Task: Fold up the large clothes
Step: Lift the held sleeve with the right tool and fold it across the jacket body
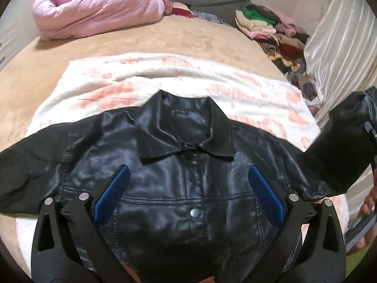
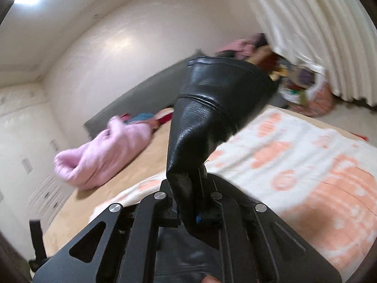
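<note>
Left claw [image 1: 188, 181] hangs spread wide above the chest of the black leather jacket [image 1: 179, 188], its blue pads [image 1: 113, 195] clear of the material. Right claw [image 2: 195, 212] is pinched on the jacket's sleeve [image 2: 212, 108], which is lifted off the bed and stands up from the jaws. Jacket lies front-up, collar away from the left wrist camera, on a white and peach blanket [image 1: 235, 80] spread over the tan bed [image 1: 146, 40]. Pink quilt [image 1: 94, 7] sits bundled at the far end. Piled clothes [image 1: 271, 30] lie beside the curtain [image 1: 341, 47].
</note>
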